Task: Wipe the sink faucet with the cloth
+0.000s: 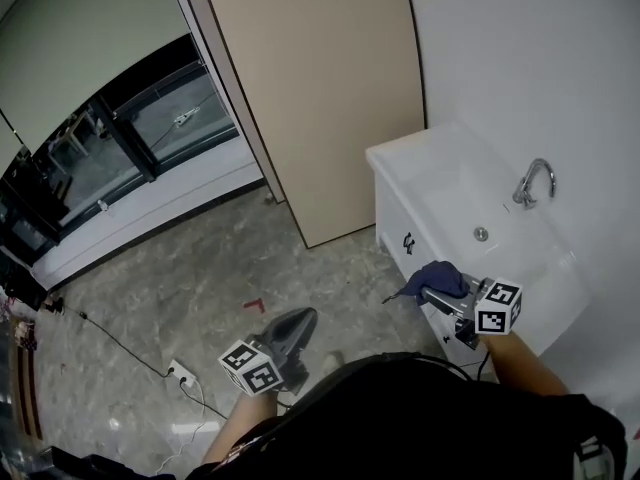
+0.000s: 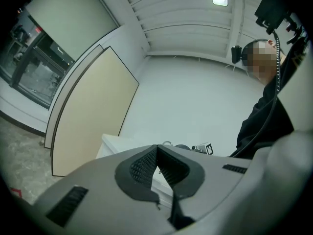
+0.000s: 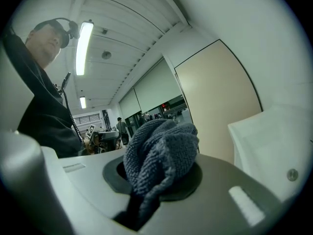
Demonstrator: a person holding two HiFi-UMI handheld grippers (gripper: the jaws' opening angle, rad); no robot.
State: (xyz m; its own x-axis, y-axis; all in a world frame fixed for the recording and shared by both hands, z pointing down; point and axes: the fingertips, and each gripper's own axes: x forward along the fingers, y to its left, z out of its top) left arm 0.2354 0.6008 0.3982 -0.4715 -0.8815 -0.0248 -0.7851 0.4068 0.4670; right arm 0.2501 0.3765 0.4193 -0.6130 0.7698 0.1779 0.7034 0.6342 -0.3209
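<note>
White sink point(image 1: 440, 183) on R, drain point(image 1: 481, 233) in basin, faucet point(image 1: 535, 181) at far rim. R gripper point(image 1: 447, 296) near sink front, clamped on blue cloth point(image 1: 437, 280). L gripper point(image 1: 292, 328) further left, jaws together, nothing between.

A washroom: white sink point(image 1: 445, 203) with chrome faucet point(image 1: 533, 182), beige door point(image 1: 320, 88), marble floor point(image 1: 190, 278).

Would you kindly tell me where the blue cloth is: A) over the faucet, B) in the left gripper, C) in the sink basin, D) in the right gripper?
D: the cloth is bunched between the jaws of the right gripper, away from the faucet; the left gripper is shut and empty.
</note>
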